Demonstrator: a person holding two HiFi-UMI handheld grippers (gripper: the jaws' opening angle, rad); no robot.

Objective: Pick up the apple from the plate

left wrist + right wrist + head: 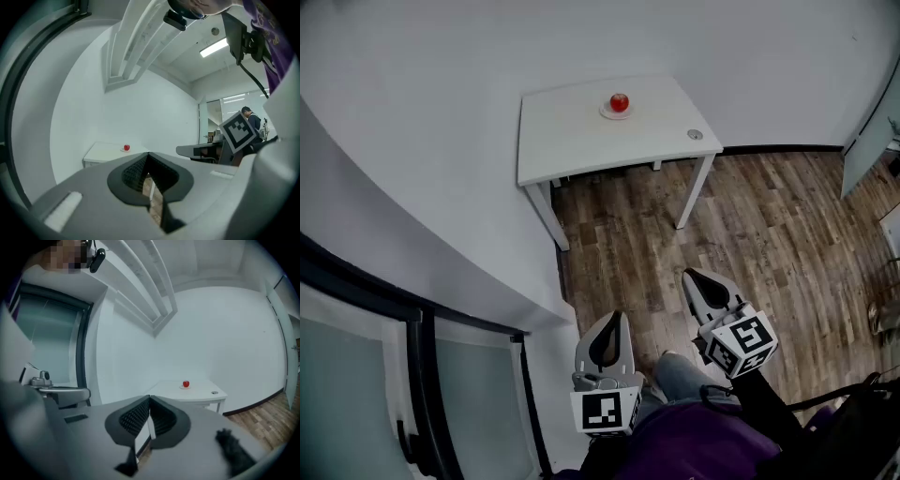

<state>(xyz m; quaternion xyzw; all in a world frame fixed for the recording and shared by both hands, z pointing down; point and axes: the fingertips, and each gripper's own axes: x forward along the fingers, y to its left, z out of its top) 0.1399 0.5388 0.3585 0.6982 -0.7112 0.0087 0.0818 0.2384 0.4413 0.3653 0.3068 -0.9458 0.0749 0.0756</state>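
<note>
**Head view.** The apple point(620, 102) sits on a small plate point(617, 112) near the far edge of the white surface point(572, 141). The left claw point(614, 319) and right claw point(692, 276) are at the bottom of the frame over the wooden floor point(750, 216), well apart from the apple. Both point roughly toward the surface. A small round disc point(696, 134) lies near the right front corner of the surface. The person's body is cut off at the lower edge.

**Left gripper view.** The apple appears far ahead, slightly left of the jaw tips. The jaws meet at the tips. The left claw is closed and holds nothing.

**Right gripper view.** The apple appears far ahead, right of the jaw tips. The jaws are together. The right claw is closed and empty. The plate is too small to make out in detail.
</note>
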